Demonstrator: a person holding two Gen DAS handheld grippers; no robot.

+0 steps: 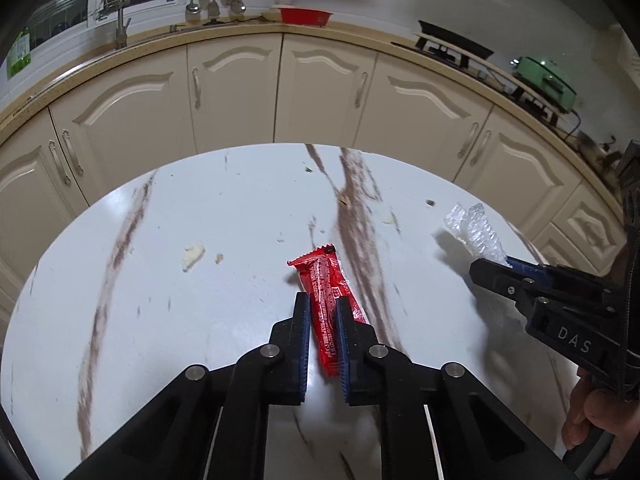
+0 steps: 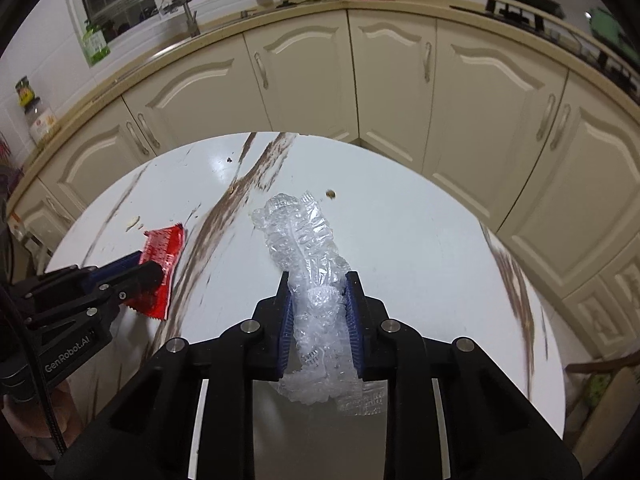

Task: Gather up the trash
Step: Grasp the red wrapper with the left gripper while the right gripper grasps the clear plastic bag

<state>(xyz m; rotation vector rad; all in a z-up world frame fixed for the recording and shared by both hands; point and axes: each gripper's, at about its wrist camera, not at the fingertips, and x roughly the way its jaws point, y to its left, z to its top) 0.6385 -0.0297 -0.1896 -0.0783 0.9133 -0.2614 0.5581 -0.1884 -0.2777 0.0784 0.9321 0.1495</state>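
Left gripper (image 1: 323, 312) pinches a red snack wrapper (image 1: 325, 300) across its width, blue pads pressed to either long edge — the wrapper sits lengthwise between the fingers, serrated end pointing toward the far edge of the counter (image 1: 224, 216). A grip across the narrow axis likely suits thin, limp foil that would fold if taken by a corner.

Right gripper (image 2: 317, 304) is clamped on a crumpled clear plastic film (image 2: 298, 236), the wad bulging out ahead of and behind the pads; it sits mid-counter, nearer the right edge than the wrapper. Whether either piece is off the surface I cannot tell.

Both hands loaded at once — probably so both go to the bin in one trip.

Left view alone shows crumbs (image 1: 193, 254) toward the left edge and a hand (image 1: 600, 412) on the right tool. Right view alone shows the film's full crumpled length and the wrapper's trailing end behind the left gripper.
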